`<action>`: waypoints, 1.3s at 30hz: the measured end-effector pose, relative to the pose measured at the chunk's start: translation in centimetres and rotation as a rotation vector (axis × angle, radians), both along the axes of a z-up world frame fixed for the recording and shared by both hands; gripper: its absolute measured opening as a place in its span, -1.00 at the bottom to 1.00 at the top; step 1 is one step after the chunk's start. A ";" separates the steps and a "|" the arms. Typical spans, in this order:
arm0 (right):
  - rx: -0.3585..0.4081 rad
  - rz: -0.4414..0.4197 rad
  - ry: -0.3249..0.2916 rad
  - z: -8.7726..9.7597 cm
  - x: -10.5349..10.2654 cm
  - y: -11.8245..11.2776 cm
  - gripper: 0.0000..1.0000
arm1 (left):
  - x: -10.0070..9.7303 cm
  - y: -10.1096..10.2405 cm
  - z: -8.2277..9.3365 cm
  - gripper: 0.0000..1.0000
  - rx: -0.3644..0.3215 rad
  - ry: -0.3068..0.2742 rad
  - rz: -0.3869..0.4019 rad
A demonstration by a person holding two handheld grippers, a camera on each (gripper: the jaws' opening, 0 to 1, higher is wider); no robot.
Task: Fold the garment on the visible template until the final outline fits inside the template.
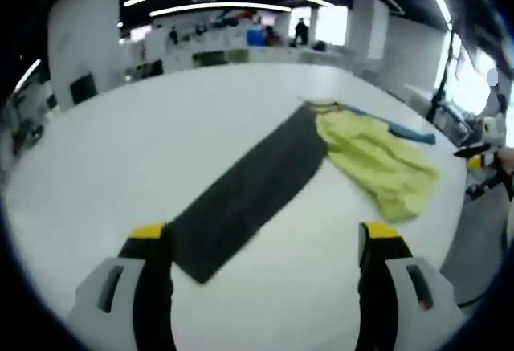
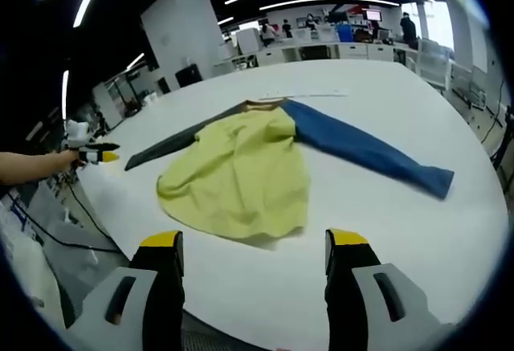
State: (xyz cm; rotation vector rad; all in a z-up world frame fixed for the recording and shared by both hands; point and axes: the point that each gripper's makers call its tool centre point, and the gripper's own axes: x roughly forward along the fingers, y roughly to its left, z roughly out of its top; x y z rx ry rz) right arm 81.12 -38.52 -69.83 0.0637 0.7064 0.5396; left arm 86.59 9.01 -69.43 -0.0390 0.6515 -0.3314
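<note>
While I look through the left gripper view, my left gripper (image 1: 263,242) hangs over the white surface (image 1: 120,150) with its fingers wide apart and nothing between them. The garment (image 1: 321,162) lies ahead, its dark sleeve (image 1: 249,194) running as a long strip from just ahead of my left finger up and away to the right, where it meets the yellow body (image 1: 377,162); a bit of the blue sleeve (image 1: 409,134) shows beyond. In the right gripper view, my right gripper (image 2: 253,259) is likewise spread and empty, near the surface edge. The yellow body's hem sits just ahead of the fingers, with the blue sleeve stretching away to the right. I judge the right hand nearer the body, the left nearer the dark sleeve's cuff. I can't make out a template outline.
</note>
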 end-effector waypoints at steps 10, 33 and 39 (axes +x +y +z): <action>0.008 -0.008 -0.009 0.1 0.2 -0.1 0.43 | -0.9 -0.5 -0.4 0.80 0.012 0.019 -0.007; 0.011 0.019 -0.014 0.2 0.9 0.4 0.42 | -3.3 -5.0 -1.0 0.68 0.012 0.040 -0.067; 0.012 0.025 -0.016 0.3 1.0 0.5 0.42 | -3.8 -5.7 -1.6 0.66 0.008 0.055 -0.081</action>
